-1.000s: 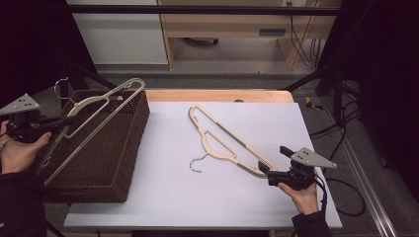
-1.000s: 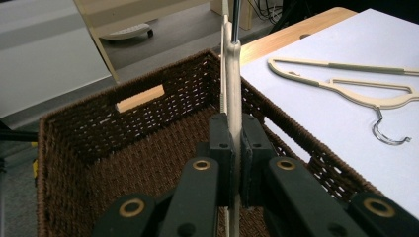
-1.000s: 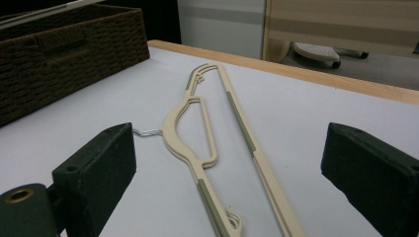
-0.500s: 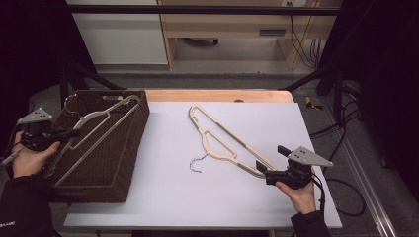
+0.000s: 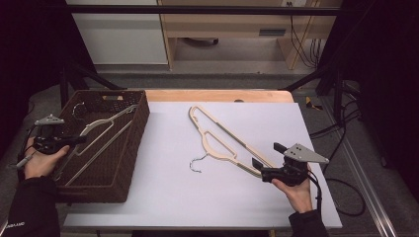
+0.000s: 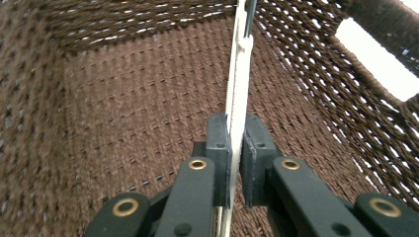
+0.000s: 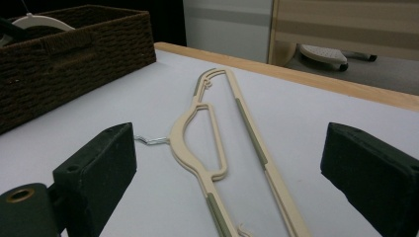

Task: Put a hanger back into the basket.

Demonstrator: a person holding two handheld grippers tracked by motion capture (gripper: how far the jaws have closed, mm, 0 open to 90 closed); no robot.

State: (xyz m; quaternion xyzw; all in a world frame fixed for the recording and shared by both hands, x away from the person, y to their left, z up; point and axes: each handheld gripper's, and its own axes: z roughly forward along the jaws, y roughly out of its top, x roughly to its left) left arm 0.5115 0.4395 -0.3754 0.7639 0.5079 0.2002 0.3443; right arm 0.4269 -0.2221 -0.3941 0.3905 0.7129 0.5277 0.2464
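The dark brown woven wicker basket [image 5: 129, 148] stands at the table's left edge, on the white table top [image 5: 173, 197]. A second ago the pale cream plastic clothes hanger [image 5: 94, 129] was held up above the basket's rim; now it lies slanted down inside it, its far end close to the basket's far wall with the cut-out handle. The left gripper [image 5: 81, 139] has come down with it over the basket's left rim. In the left gripper view its jaws stand almost together, one on each side of the thin edge of this hanger [image 6: 238, 89]; they have just eased apart a little, with the hanger between them, and a narrow gap shows on one side, so the grip looks to be loosening. I judge this the release of the first hanger.

The second cream hanger with grey-green grip strips and a wire hook [image 5: 222, 143] lies flat on the white top, well apart from the basket. The right gripper [image 5: 269, 159] rests at that hanger's near end with jaws spread wide, holding nothing; it has hardly stirred. That hanger looks next for the basket.
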